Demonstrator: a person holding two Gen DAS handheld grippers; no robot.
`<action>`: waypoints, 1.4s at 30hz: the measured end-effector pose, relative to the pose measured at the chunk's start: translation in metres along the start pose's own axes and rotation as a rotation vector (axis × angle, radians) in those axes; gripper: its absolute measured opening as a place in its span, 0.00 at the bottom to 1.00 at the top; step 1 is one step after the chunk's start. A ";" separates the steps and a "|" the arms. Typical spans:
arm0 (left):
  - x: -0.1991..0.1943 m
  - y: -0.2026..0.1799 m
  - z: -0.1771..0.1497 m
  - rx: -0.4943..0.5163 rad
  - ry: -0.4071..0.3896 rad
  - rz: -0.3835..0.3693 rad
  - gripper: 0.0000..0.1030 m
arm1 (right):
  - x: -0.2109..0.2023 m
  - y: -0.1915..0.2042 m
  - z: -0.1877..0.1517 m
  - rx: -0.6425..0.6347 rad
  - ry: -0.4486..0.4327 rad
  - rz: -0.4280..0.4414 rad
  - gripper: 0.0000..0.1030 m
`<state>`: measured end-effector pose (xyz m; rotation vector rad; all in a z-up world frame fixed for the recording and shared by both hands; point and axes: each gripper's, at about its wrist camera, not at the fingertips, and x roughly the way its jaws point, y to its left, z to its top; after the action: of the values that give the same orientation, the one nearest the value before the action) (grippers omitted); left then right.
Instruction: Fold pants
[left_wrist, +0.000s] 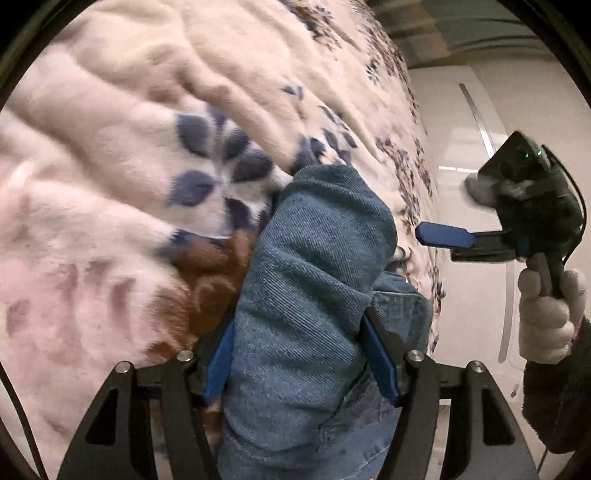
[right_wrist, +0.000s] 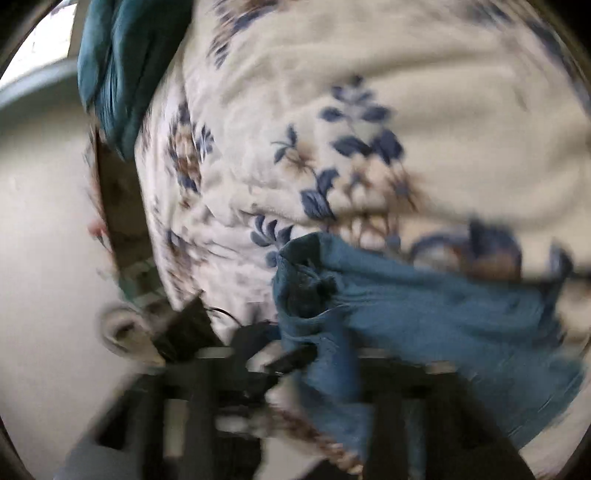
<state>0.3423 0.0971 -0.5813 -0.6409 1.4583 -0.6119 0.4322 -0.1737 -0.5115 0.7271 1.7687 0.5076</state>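
The pants (left_wrist: 310, 295), blue denim, are lying bunched on a cream floral blanket (left_wrist: 122, 155) that is covering the whole work surface. In the left wrist view a thick rolled wad of the denim is filling the space between the two blue pads of the left gripper (left_wrist: 301, 360); both pads are pressing against the cloth on either side, so this gripper is pinching the pants across a wide bundle. The denim is rising from the pads toward the blanket's blue and brown leaf print and is touching it there.

In the right wrist view the pants (right_wrist: 424, 310) are lying across the lower middle of the blanket (right_wrist: 424, 110), with a dark opening in the fabric facing the camera. This view is heavily blurred, and the right gripper's own fingers are not readable in it.

The right gripper (left_wrist: 445, 236) is appearing in the left wrist view at the right edge, held off the blanket's edge by a hand in a white glove (left_wrist: 546, 314) with a dark fuzzy sleeve (left_wrist: 554, 398) below. One blue finger is showing edge-on; nothing is lying against it, and the jaws are reading as spread.

A second dark teal cloth (right_wrist: 118, 66) is hanging at the upper left of the right wrist view, well apart from the pants.
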 end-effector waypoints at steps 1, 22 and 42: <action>0.000 0.000 0.000 0.001 0.006 0.000 0.63 | 0.006 0.004 0.005 -0.032 0.020 -0.009 0.65; 0.015 -0.018 -0.038 0.042 0.146 0.071 0.68 | 0.047 -0.055 0.007 0.248 0.082 0.092 0.13; 0.029 -0.024 -0.052 0.081 0.191 0.114 0.69 | 0.030 -0.041 -0.013 -0.095 0.186 -0.176 0.16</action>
<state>0.2912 0.0577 -0.5848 -0.4417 1.6270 -0.6534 0.4049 -0.1819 -0.5549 0.4653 1.9470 0.5496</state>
